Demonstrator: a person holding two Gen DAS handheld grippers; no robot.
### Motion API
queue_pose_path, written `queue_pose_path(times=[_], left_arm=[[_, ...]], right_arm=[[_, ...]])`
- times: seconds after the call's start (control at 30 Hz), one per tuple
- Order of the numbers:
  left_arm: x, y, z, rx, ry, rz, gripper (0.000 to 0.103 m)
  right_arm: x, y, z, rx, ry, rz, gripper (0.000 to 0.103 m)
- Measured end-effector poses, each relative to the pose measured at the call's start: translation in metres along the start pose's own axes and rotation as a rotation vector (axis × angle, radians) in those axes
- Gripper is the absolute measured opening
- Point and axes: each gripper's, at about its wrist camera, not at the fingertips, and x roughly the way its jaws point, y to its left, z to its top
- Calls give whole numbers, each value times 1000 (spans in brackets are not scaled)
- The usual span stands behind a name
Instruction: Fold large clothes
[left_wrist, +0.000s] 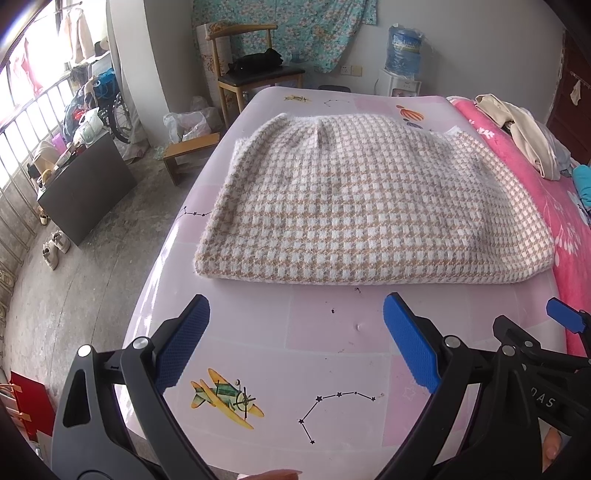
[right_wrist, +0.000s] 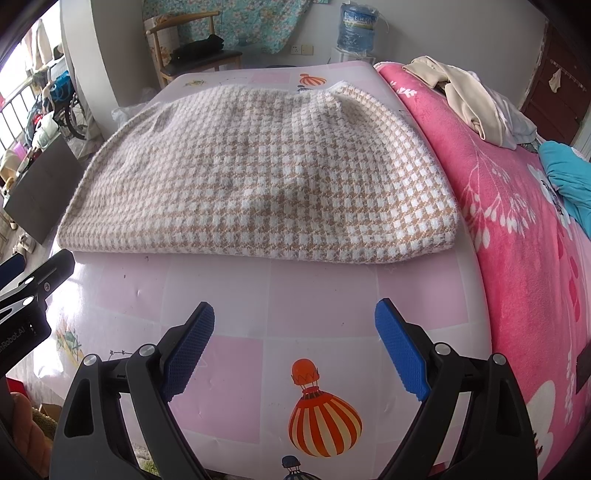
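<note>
knit: houndstooth sweater (left_wrist: 369, 206) is lying folded flat on the pink counter (left_wrist: 332, 332), its near edge just ahead of both hands.
left gripper (left_wrist: 295, 343): i am hovering it over bare counter, fingers (left_wrist: 410, 343) spread wide, gripping nothing.
right gripper (right_wrist: 295, 343): likewise released and empty.
step: i judge i am pausing between folds.
next: probably pinching the near corners with both hands and carrying them over evenly.

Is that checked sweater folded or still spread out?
Folded. The sweater lies as a compact block on the pink table, with a thick doubled edge nearest the cameras and no sleeves sticking out. Neither gripper touches it.
</note>
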Motion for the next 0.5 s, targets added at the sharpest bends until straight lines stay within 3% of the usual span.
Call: queue_pose_path(times=[0.5], left_arm=[[0,1,0,-8,-2,2,91]], right_arm=[[0,0,0,-1,0,0,86]])
